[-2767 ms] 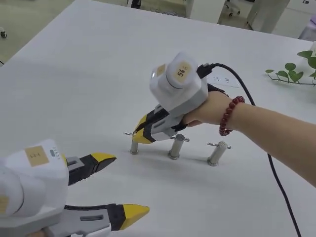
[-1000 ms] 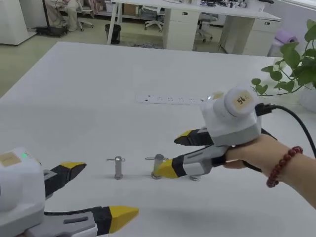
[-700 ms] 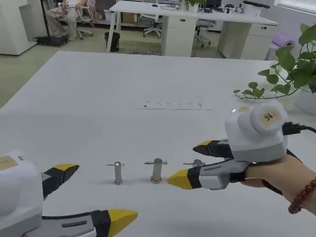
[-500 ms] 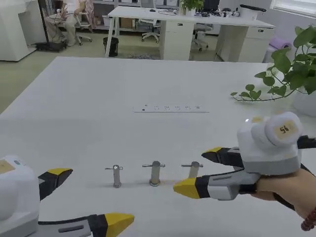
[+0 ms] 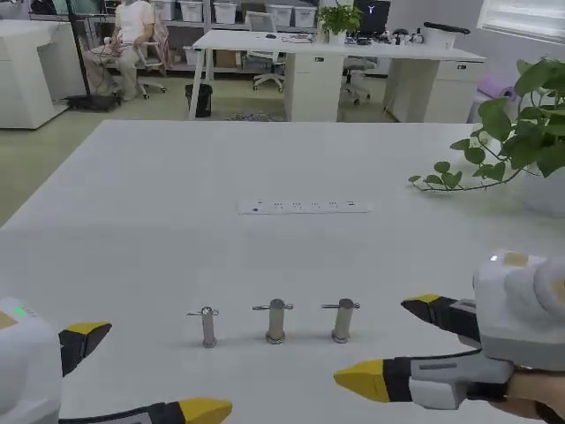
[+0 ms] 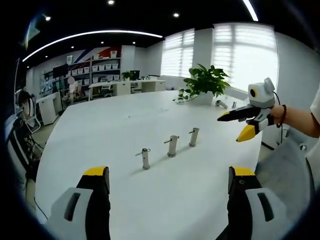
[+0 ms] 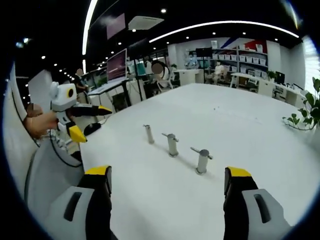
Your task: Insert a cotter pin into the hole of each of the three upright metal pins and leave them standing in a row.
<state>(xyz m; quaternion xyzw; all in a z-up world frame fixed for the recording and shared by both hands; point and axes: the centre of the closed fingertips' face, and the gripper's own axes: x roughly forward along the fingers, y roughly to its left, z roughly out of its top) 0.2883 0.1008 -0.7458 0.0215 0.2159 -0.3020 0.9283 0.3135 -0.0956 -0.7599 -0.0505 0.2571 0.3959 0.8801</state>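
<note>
3 metal pins stand upright in a row on the white table (image 5: 265,159) in the head view: the left pin (image 5: 208,327), the middle pin (image 5: 276,321) and the right pin (image 5: 342,321). They are set apart from one another, and each has a thin cotter pin (image 5: 262,307) crossing near its top. My left gripper (image 5: 146,375) sits at the lower left, jaws spread wide and holding nothing. My right gripper (image 5: 384,343) is at the lower right, also spread and empty, near the right pin but not touching it. Farther back a power strip (image 5: 303,207) lies flat, and a plant (image 5: 503,132) trails in from the right edge.

In the left gripper view my 2 yellow-tipped jaws rise far apart with nothing between them. The 3 pins stand ahead in a slanting line, and my right gripper hovers beyond them, released.

In the right gripper view my own jaws gape empty too. The row of 3 pins stands just ahead, cotter pins showing on the nearer 2. My left gripper hangs off to the left, well apart from the pins.
</note>
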